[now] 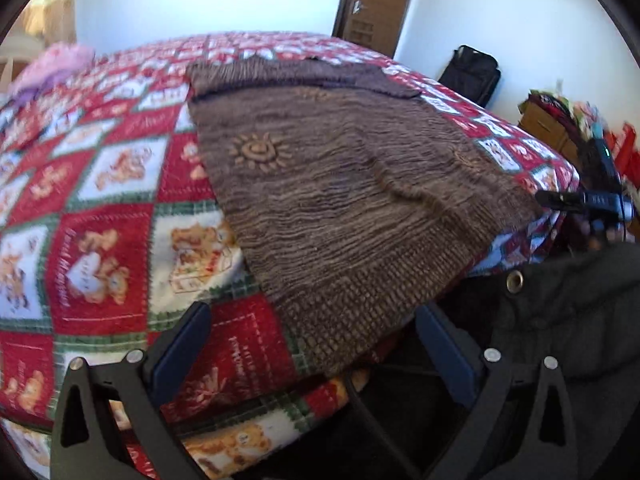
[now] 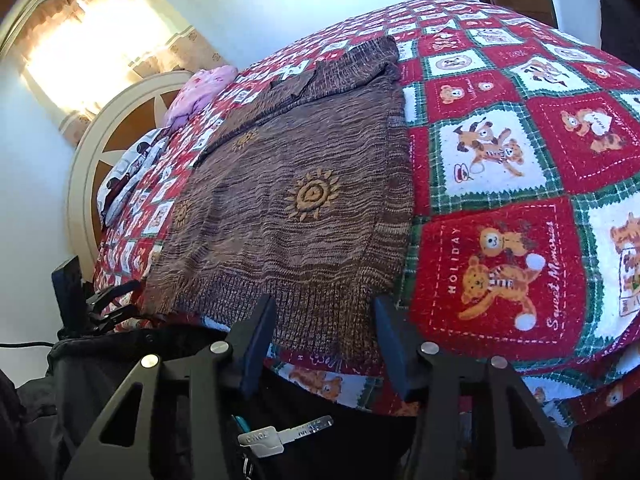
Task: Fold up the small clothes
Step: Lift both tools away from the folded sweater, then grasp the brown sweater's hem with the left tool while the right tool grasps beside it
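A brown knitted sweater (image 1: 340,184) with orange sun motifs lies flat on the bed, its ribbed hem toward me and its sleeves folded in at the far end. My left gripper (image 1: 312,320) is open, just short of the hem's left corner. My right gripper (image 2: 324,312) is open at the hem (image 2: 304,308) near its right corner, not touching it. The sweater fills the middle of the right wrist view (image 2: 296,200). The right gripper shows at the right edge of the left wrist view (image 1: 580,200).
A red, white and green teddy-bear quilt (image 1: 100,208) covers the bed. Pink cloth (image 2: 200,88) lies by the headboard (image 2: 80,168). A black bag (image 1: 472,72) stands by the wall near a door (image 1: 380,0). A key (image 2: 284,436) hangs on my dark clothing.
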The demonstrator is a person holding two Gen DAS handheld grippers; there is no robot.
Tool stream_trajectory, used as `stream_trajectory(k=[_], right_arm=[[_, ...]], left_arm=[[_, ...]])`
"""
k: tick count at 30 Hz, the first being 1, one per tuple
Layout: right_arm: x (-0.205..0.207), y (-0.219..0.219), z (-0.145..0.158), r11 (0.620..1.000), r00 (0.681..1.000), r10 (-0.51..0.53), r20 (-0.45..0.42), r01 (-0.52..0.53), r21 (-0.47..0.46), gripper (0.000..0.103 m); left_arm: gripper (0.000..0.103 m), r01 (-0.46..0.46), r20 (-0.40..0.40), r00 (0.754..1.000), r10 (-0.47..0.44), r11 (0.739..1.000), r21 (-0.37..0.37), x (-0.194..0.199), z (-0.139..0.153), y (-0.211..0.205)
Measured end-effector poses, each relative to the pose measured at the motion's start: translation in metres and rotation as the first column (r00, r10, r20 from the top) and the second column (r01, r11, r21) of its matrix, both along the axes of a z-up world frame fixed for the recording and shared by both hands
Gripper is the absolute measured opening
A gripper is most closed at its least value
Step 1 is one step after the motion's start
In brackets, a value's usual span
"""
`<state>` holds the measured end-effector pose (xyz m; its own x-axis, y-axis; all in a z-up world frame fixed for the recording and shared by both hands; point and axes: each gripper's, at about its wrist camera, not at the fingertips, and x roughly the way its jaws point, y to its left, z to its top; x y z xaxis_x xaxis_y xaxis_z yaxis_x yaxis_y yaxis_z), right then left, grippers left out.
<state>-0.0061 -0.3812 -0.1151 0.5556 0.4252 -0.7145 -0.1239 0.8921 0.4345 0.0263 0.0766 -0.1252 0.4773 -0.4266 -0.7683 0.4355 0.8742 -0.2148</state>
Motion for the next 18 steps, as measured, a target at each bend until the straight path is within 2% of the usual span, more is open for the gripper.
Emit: stream_trajectory(k=[3, 7, 10, 12, 15, 18], right_arm=[[0.0011, 0.0015, -0.0008, 1.000, 1.000, 0.001, -0.001, -0.001, 0.009, 0.046], [0.0017, 0.0038, -0.0013, 1.000, 1.000, 0.007, 0.007, -0.007, 0.012, 0.045], [0.0011, 0.0048, -0.0023, 1.000, 1.000, 0.004, 0.012, -0.004, 0.006, 0.038], [0.0005, 0.0027, -0.0016, 1.000, 1.000, -0.006, 0.012, 0.006, 0.009, 0.032], [0.0002, -0.0015, -0.0037, 1.000, 1.000, -0.007, -0.003, 0.007, 0.029, 0.032], [-0.0016, -0.0005, -0.0041, 0.999, 1.000, -0.003, -0.004, 0.003, 0.035, 0.032]], left_arm=[[0.101, -0.012, -0.062, 0.998, 0.008, 0.998, -0.055, 0.0097, -0.0053, -0.0033], [0.096, -0.019, -0.067, 0.998, 0.014, 0.997, -0.076, 0.0123, -0.0046, -0.0075], [0.084, -0.025, -0.055, 0.998, 0.021, 0.997, -0.066, 0.0127, -0.0047, -0.0091], [0.067, -0.017, -0.044, 0.999, 0.015, 0.998, -0.057, 0.0117, -0.0038, -0.0092], [0.061, -0.020, -0.055, 0.998, 0.017, 0.998, -0.063, 0.0128, -0.0034, -0.0053], [0.061, -0.016, -0.071, 0.997, 0.010, 0.996, -0.087, 0.0121, -0.0031, -0.0014]])
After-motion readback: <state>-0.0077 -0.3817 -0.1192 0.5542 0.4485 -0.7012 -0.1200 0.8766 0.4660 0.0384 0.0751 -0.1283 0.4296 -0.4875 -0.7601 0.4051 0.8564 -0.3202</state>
